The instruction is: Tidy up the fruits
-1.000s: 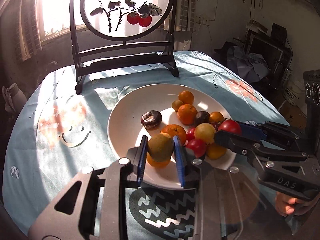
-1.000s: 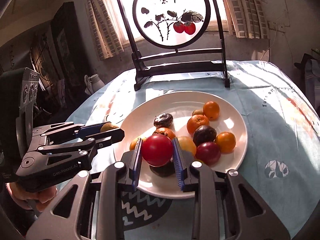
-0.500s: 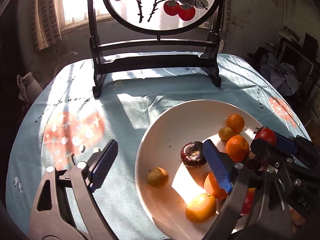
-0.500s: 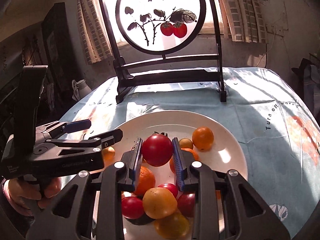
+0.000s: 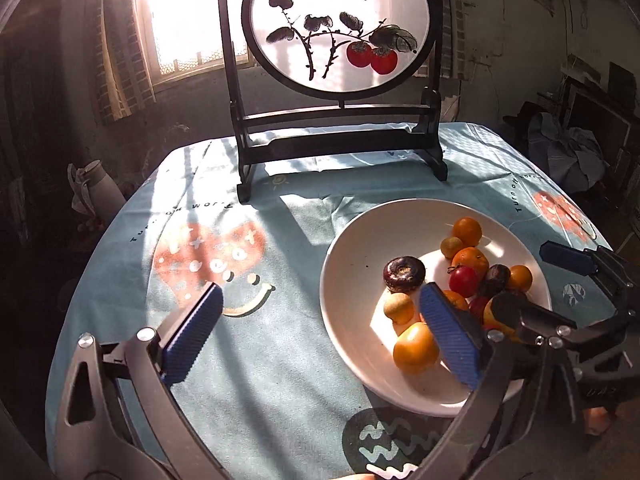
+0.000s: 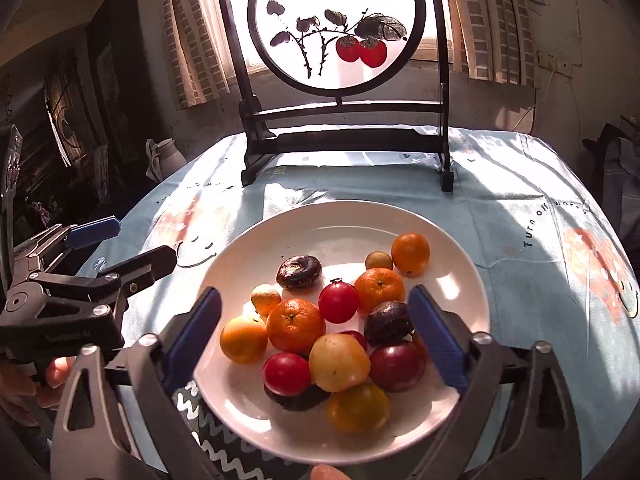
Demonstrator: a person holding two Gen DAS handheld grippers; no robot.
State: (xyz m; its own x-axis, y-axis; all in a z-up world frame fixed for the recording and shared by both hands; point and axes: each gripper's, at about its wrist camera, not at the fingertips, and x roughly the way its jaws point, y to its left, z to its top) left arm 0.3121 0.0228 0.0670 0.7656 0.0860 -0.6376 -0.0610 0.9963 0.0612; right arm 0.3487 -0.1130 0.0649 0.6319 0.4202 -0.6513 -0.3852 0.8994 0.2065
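Sunlit round table, blue printed cloth, painted screen on a dark stand at the far edge. All fruit lies heaped on the white plate. Right gripper jaws wide, empty, straddling the heap from directly above. Left gripper also wide and empty, sits off the plate's left side. Right is nearer; roundish fruit, no clear long axis.

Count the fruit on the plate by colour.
Orange fruit: 5 (one clear only in the left wrist view)
Red fruit: 3 (one mostly covered)
Yellow fruit, including two small yellow-green ones: 4
Dark purple-brown fruit: 4
Total: 16, all on the plate
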